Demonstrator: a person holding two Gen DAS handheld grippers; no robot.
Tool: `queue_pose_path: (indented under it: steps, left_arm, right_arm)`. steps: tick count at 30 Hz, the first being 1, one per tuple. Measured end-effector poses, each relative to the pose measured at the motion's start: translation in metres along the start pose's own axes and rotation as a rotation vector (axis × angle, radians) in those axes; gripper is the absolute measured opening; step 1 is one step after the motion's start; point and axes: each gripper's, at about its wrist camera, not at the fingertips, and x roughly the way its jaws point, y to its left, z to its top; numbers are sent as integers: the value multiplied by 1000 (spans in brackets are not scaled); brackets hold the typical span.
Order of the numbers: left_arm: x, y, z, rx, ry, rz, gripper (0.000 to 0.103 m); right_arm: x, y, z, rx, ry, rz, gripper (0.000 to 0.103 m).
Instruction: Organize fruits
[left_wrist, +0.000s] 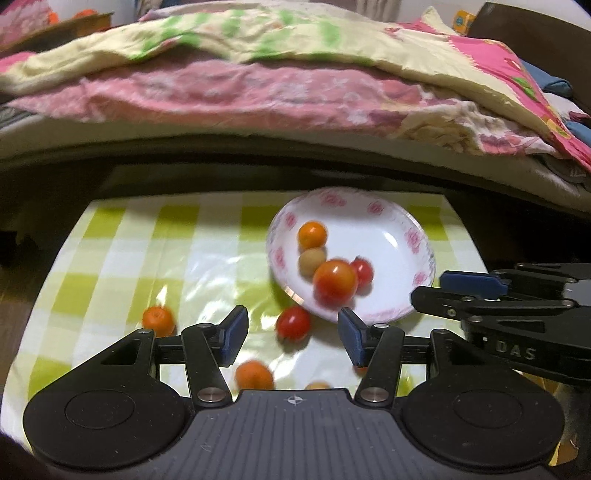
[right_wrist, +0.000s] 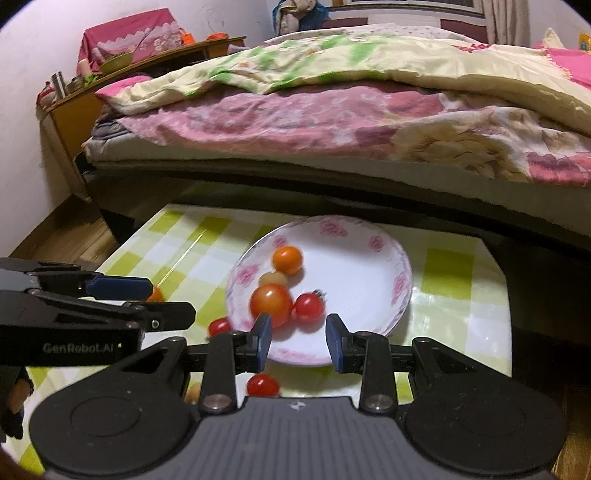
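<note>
While both jaws gape empty, fruits (left_wrist: 334, 282) fill the plate (left_wrist: 388, 229) beyond.

A green-and-white checked cloth (right_wrist: 448, 291) is covering the counter, its glossy surface catching glare. Behind it a bed (right_wrist: 332, 173) is stretching across the room, with a pink floral sheet (right_wrist: 295, 110) lying rumpled over the mattress and a cream quilt with green patches (right_wrist: 332, 55) lying bunched on top. At the far left a wooden side table (right_wrist: 81, 99) is standing against the wall, carrying a pink-draped box (right_wrist: 129, 33), a metal cup (right_wrist: 58, 83) and a bowl (right_wrist: 116, 61).
</note>
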Motion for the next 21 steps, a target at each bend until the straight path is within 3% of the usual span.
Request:
queue_pose_path:
  steps: [12, 21]
  left_arm:
    - [-19, 23, -37, -67, 42, 7, 63]
    - [-2, 32, -50, -72, 93, 12, 63]
  right_arm:
    - [-15, 19, -38, -4, 74, 13, 35]
    - [7, 31, -45, -76, 119, 2, 35]
